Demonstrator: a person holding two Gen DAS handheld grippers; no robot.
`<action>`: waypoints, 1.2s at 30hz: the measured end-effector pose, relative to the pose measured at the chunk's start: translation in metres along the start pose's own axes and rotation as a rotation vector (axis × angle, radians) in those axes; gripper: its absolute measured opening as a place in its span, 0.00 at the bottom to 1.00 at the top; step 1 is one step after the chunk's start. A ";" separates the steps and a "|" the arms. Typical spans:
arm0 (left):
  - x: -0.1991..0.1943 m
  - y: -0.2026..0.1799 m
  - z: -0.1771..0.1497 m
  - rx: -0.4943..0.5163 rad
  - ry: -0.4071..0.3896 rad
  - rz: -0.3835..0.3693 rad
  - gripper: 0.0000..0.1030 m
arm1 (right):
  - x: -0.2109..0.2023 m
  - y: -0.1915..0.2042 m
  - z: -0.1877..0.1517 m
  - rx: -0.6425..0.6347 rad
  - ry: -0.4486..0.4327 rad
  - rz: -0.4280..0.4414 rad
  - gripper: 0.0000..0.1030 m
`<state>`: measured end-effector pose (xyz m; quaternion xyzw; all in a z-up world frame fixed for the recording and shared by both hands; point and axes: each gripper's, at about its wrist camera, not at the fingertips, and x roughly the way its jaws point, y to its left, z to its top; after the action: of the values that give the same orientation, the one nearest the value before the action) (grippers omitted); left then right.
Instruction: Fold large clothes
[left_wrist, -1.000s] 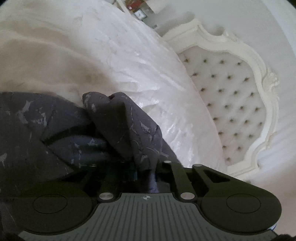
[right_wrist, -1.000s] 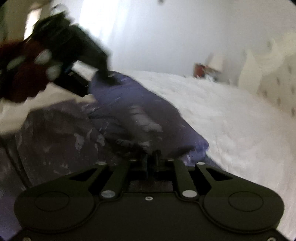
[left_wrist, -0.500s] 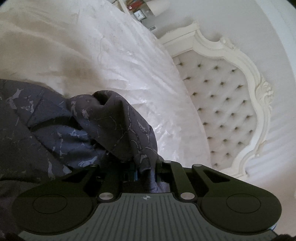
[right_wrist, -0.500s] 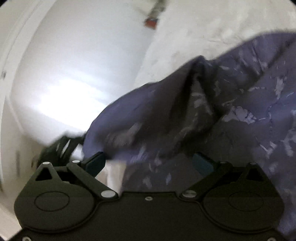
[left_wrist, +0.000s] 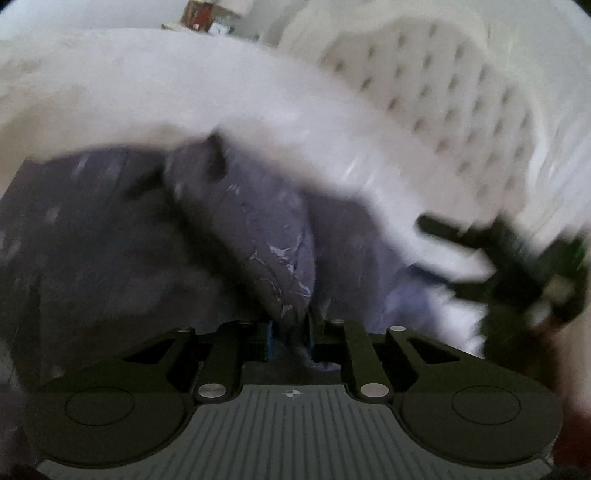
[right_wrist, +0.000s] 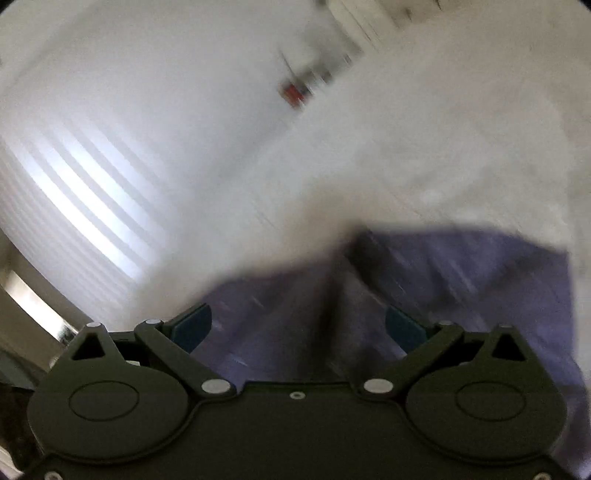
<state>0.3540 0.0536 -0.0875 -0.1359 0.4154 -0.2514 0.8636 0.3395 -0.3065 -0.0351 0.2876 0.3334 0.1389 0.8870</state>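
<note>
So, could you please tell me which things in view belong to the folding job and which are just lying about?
Job:
- purple patterned garment
- left gripper, shut on it
- right gripper, open
- white bed

Lying about:
- tufted headboard
- red item

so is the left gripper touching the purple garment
Touching. The left wrist view shows the left gripper with jaws nearly shut and a fold of the purple garment pinched between its pads.

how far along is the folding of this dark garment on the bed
Early on. Done: the dark garment lies on the white bed, bunched with no neat fold showing. In hand: the left hand-held gripper pinches a fold; the right hand-held gripper is open. Left: flattening and folding.
</note>
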 end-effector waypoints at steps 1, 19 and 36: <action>0.007 0.002 -0.009 0.018 0.020 0.028 0.15 | 0.000 -0.005 -0.008 -0.004 0.027 -0.032 0.98; -0.010 0.030 0.005 -0.052 -0.140 -0.017 0.53 | 0.010 0.023 -0.051 -0.005 0.025 -0.016 0.99; -0.028 0.037 -0.011 -0.083 -0.176 0.037 0.11 | -0.012 0.012 -0.048 -0.016 -0.024 -0.057 0.13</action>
<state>0.3419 0.0998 -0.0926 -0.1854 0.3502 -0.2051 0.8949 0.2973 -0.2819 -0.0510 0.2726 0.3297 0.1125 0.8969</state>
